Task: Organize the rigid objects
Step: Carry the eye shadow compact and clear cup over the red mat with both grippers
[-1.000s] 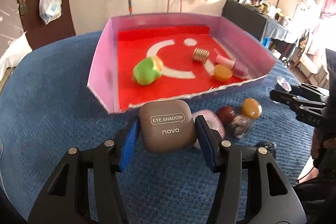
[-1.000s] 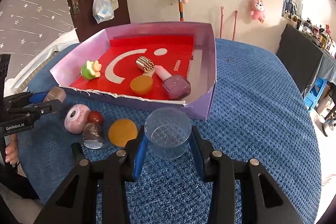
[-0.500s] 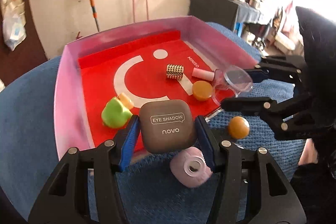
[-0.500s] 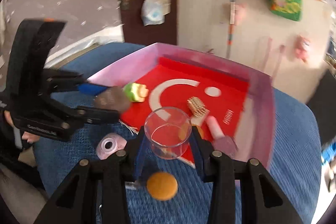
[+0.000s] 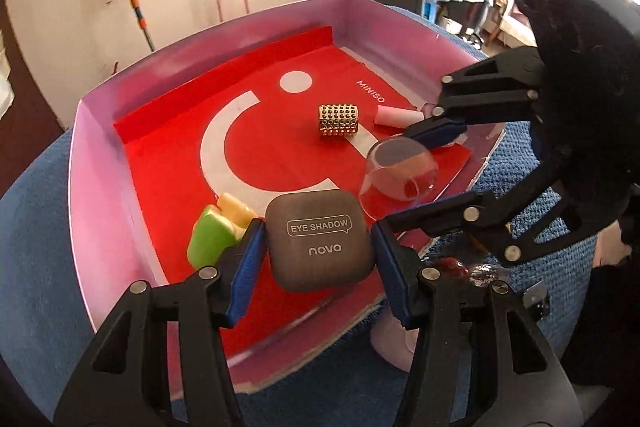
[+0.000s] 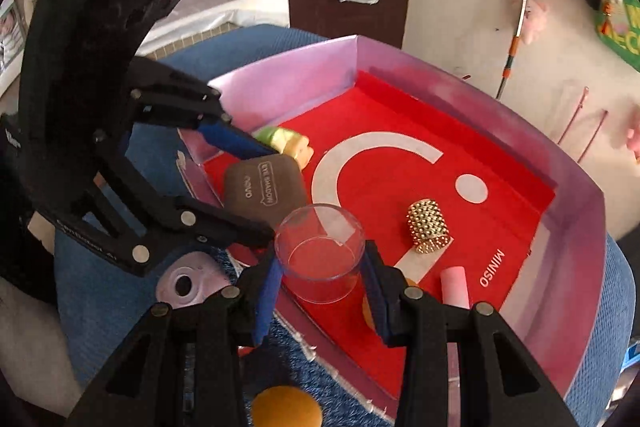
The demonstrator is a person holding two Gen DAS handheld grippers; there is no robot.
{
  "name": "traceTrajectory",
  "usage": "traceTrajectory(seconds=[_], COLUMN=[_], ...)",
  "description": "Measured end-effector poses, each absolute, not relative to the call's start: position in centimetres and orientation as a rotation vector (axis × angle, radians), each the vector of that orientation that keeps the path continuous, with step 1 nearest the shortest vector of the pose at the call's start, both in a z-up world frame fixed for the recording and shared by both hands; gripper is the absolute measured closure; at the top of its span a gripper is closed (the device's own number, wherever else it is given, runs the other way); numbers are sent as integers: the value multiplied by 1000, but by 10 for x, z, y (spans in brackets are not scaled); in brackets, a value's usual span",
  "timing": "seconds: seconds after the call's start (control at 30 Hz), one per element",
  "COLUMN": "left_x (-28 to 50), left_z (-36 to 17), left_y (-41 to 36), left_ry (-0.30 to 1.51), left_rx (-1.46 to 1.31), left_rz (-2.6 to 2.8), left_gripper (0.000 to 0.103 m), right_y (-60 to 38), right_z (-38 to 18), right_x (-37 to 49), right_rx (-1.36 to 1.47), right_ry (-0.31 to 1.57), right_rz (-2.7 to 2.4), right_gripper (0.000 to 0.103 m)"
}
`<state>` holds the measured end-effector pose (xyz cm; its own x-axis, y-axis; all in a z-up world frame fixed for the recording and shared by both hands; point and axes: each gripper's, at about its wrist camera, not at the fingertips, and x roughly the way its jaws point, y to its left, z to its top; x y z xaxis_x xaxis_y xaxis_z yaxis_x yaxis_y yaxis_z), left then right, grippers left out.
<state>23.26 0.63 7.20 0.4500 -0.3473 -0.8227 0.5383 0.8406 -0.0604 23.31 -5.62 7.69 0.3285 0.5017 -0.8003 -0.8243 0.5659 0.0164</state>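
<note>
- Presently, the left hand-held gripper (image 5: pixel 318 247) is clamped on a brown eye shadow case (image 5: pixel 320 239), blue pads against both its sides, held above the near part of the tray (image 5: pixel 100 187).
- Right hand-held gripper (image 6: pixel 320 279) is closed on a clear plastic cup (image 6: pixel 320 251), mouth tilted toward the camera, over the tray's near edge.
- Tray: pink walls, red liner printed "MINISO", standing on a blue-covered table (image 5: pixel 36 247).
- Inside the tray: a green and yellow toy (image 5: pixel 216 227) just beside the left wall, a gold studded cylinder (image 5: pixel 338 120) near the middle, a pink tube (image 5: pixel 396 115) just beyond it.
- Outside the tray, on the table: a pink round item (image 6: pixel 188 283) and an orange disc (image 6: pixel 286 407), both near the front wall.
</note>
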Motion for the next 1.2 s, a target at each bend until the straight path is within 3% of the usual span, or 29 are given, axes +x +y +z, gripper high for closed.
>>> traceTrajectory(seconds=[1.2], left_x=[252], left_z=[59], left_y=[-18], left_ry=[1073], left_rx=[507], left_rz=[-692], left_gripper=[51], right_y=[-48], right_z=[60], right_x=[261], right_rx=[-519], right_ry=[953], right_rz=[986], right_gripper=[61])
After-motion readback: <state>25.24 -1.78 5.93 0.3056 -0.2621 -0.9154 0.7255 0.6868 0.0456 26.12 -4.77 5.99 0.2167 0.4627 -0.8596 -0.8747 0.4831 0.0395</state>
